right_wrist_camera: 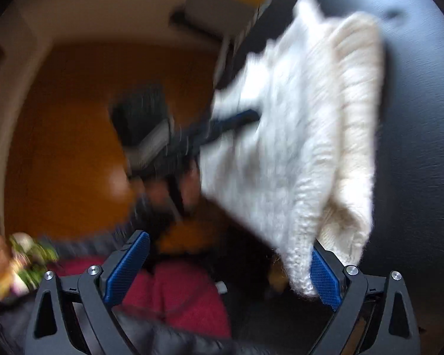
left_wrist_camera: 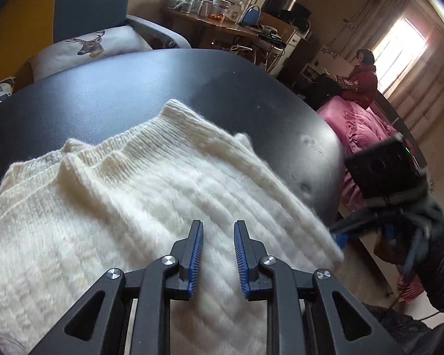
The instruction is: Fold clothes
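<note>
Two grippers in frame, one cream knit sweater [left_wrist_camera: 127, 195] on the black table [left_wrist_camera: 133, 88]; sweater lies folded in layers, ribbed hem bands stacked at the far-left of the left gripper [left_wrist_camera: 218, 227], body of the knit directly under and ahead of its fingers.

Left gripper: jaws parted with a narrow gap, blue pads facing each other, nothing between them; it hovers over the sweater, contact with the knit not clear from this angle. In the right wrist view the same gripper [right_wrist_camera: 242, 117] shows blurred, tips at the sweater's near edge [right_wrist_camera: 296, 148]; whether fabric sits between the tips there I cannot tell.

Right gripper [right_wrist_camera: 231, 244]: jaws spread wide; a sweater corner drapes over the inner face of its right-hand finger [right_wrist_camera: 325, 278], left-hand finger clear of the cloth; no clamp on it. From the left wrist view the right gripper [left_wrist_camera: 340, 230] is at the sweater's right edge, off the table rim, heavily blurred.

Table edge runs right of the left gripper; beyond it a pink bedspread [left_wrist_camera: 361, 124] and a person in red [left_wrist_camera: 361, 80] near a bright window; deer-print cushion [left_wrist_camera: 88, 47] past the table's far-left edge.
</note>
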